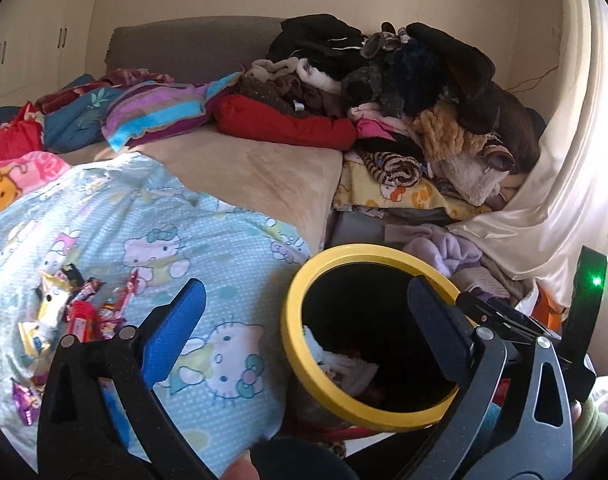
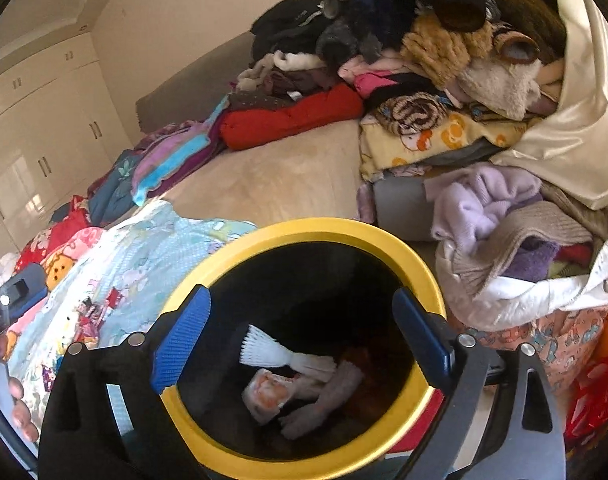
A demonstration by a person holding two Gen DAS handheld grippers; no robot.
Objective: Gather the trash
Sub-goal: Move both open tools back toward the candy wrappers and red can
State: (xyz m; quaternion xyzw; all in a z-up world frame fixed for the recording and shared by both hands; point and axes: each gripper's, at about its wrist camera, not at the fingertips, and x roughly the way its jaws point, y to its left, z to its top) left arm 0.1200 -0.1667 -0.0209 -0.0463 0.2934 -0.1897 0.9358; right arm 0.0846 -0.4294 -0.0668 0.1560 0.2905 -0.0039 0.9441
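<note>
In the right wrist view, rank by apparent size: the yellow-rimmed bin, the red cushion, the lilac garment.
1. yellow-rimmed bin, though it is nearest the camera, which inflates it.
2 and 3. red cushion and lilac garment look alike; not ranked.

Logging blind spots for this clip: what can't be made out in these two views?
- Trash bin bottom, right wrist view: dark, contents blurred.
- Bin's base, left wrist view: cut off behind the left gripper.
- Wrappers on the Hello Kitty sheet: print too small.
- Right gripper fingers: cover the rim's sides.
</note>
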